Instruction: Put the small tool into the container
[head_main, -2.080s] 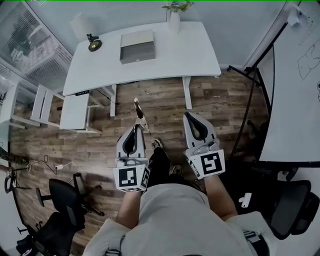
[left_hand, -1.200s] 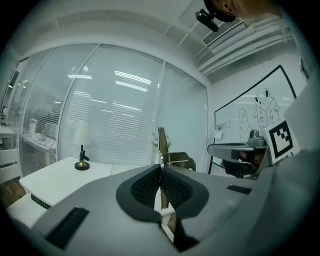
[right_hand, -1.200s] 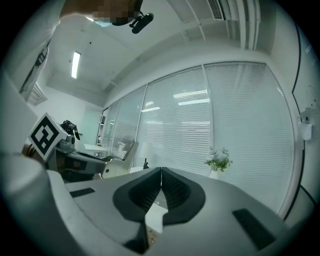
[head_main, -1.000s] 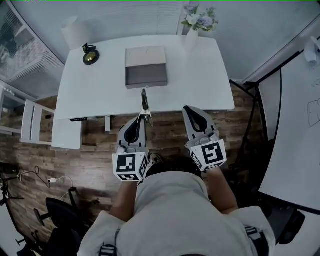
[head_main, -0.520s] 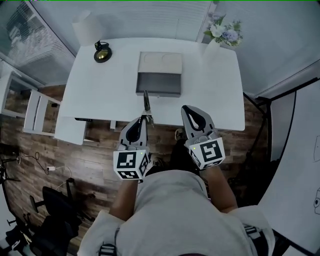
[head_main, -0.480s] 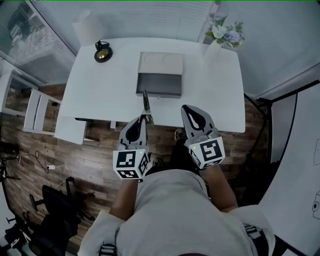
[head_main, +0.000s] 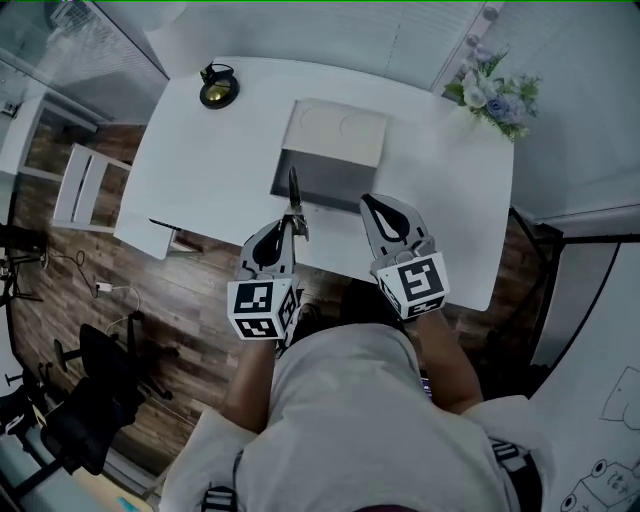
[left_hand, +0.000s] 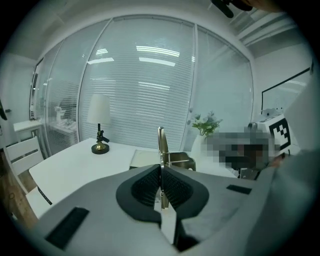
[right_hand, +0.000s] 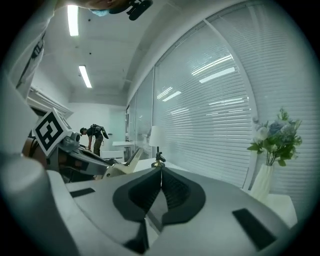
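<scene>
Tool in carriage, not yet deposited. The left tongs (head_main: 287, 222) are clamping shut on the small metal tool (head_main: 294, 198). They are gripping it by its near end, so most of its length is projecting forward and upward past the tips. This hold appears to be keeping the free end leading toward the target.

The container (head_main: 322, 180), a grey box, is sitting at mid-worktop with its lid lying open toward the far side. That is leaving the cavity facing the person. In the left gripper view the box is lying directly beyond the tool. From above, the tool is hanging over the near edge of the worktop (head_main: 215, 165), its tip just reaching the container's near wall.

The right tongs (head_main: 372, 203) are pressing together on nothing, riding just right of the left pair and off the container's near right corner. They are judged to be standing by, clear of the drop path.

A desk lamp (head_main: 217, 88) at far left and a vase of flowers (head_main: 492, 95) at far right are standing well apart from the box.

Judgement: the tool is needing carriage over the opening before release, and its protruding end is risking a catch on the near wall.
</scene>
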